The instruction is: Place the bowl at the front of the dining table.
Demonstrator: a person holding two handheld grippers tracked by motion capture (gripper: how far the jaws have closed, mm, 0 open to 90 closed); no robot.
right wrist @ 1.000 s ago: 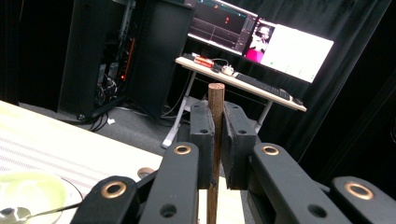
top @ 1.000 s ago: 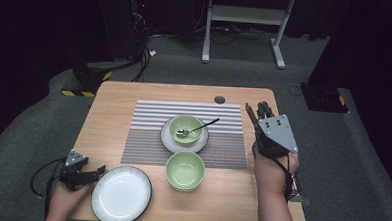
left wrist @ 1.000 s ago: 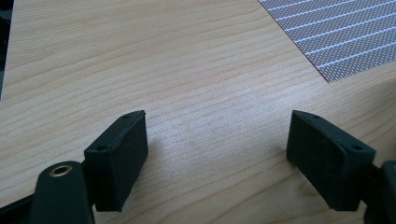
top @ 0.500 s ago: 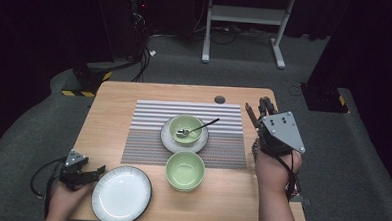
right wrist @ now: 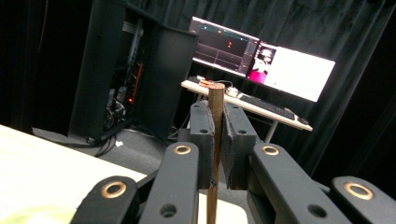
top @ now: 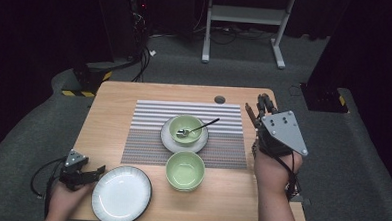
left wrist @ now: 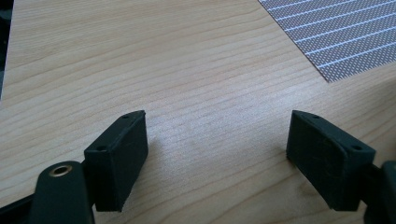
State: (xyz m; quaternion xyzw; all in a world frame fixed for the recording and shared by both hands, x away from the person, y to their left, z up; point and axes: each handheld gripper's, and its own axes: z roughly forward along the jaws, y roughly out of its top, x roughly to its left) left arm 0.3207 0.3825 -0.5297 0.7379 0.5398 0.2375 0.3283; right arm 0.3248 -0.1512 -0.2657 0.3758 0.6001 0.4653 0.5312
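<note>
Right gripper point(right wrist: 215, 140) is pinching a thin brown wooden stick point(right wrist: 215, 135) upright between its pads: light, stiff, smooth, likely slippery; grip mid-shaft. Left gripper point(left wrist: 219, 154) is sitting wide open over bare table point(left wrist: 187, 70).

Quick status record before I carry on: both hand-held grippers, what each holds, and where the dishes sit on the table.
right hand-held gripper: shut on a thin brown stick, raised at the table's right edge
stick: upright between the pads, top end past the jaw tips
left hand-held gripper: open, nothing between the jaws, low over bare wood at the table's near left
white plate: near edge, just right of the left hand-held gripper
placemat: table centre
far bowl: on a saucer on the placemat, spoon inside
near bowl: empty, at the placemat's near edge
</note>
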